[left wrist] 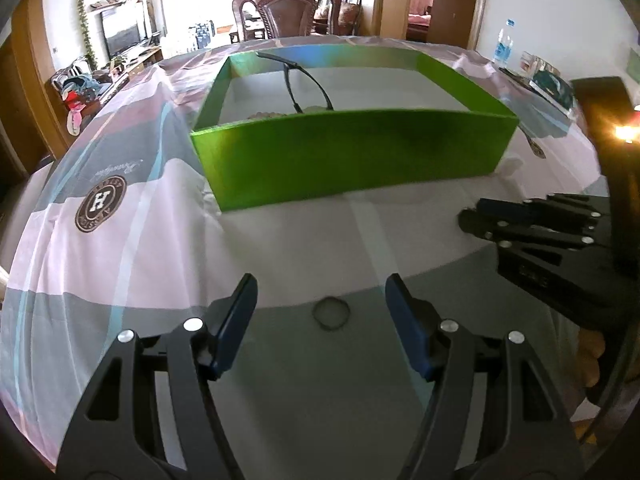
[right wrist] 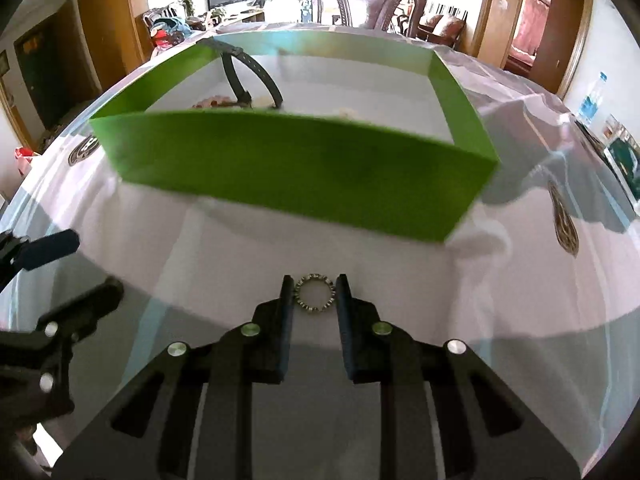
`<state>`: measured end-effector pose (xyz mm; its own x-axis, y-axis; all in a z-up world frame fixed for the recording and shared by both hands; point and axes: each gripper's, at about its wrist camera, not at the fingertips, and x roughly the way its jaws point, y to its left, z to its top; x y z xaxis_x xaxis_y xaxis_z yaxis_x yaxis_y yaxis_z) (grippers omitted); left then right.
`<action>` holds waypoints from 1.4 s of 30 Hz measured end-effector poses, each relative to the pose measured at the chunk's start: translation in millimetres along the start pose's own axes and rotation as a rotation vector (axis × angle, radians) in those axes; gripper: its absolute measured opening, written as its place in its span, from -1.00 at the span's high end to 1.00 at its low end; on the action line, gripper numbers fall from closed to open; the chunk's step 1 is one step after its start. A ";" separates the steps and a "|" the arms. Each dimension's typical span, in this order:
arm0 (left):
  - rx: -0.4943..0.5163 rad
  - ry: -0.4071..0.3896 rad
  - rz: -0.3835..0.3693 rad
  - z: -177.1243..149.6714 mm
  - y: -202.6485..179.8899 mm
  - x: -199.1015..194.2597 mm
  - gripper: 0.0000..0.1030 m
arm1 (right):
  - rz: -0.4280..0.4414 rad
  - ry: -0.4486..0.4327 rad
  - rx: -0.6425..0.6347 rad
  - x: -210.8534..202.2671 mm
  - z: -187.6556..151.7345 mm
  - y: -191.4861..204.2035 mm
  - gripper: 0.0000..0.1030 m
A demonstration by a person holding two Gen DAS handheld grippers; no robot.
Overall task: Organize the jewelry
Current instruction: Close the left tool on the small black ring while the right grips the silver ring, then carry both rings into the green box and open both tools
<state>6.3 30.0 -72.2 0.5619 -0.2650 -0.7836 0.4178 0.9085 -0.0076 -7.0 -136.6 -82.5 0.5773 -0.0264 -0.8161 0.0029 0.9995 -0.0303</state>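
Note:
A green open box (left wrist: 352, 156) stands on the clothed table; it also shows in the right wrist view (right wrist: 296, 172). Inside it a black watch strap (left wrist: 308, 84) (right wrist: 248, 76) arches up, with beaded pieces (right wrist: 216, 102) low behind the front wall. My left gripper (left wrist: 320, 300) is open, and a thin dark ring (left wrist: 331, 313) lies on the cloth between its fingers. My right gripper (right wrist: 314, 292) is shut on a small silver beaded ring (right wrist: 314, 292), held at the fingertips in front of the box. The right gripper shows at the right of the left wrist view (left wrist: 520, 224).
A pink, grey and white cloth (left wrist: 120, 240) with a round logo (left wrist: 100, 204) covers the table. A water bottle (left wrist: 503, 46) and a dark packet (left wrist: 552, 84) stand at the far right. A wooden chair (left wrist: 288, 12) sits behind the table.

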 end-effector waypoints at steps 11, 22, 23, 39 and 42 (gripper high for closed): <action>-0.001 0.046 0.004 -7.6 -4.9 12.3 0.16 | -0.030 -0.021 -0.008 -5.7 -8.0 2.1 0.58; -0.038 0.012 0.024 -5.8 3.6 7.6 0.59 | -0.029 -0.054 -0.010 -14.9 -10.7 3.1 0.59; -0.043 0.003 0.026 -4.3 5.0 4.8 0.59 | -0.035 -0.063 -0.011 -18.4 -10.1 3.1 0.59; -0.076 -0.188 0.052 63.7 2.1 -36.5 0.59 | -0.118 -0.283 0.017 -75.5 25.8 -4.2 0.59; -0.082 -0.221 0.051 81.4 2.3 -40.6 0.59 | -0.115 -0.319 0.033 -81.3 37.2 -4.9 0.59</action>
<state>42.5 16.5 10.2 0.7270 -0.2742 -0.6295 0.3309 0.9432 -0.0287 -23.6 -138.8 5.4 0.7979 -0.1382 -0.5867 0.1062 0.9904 -0.0888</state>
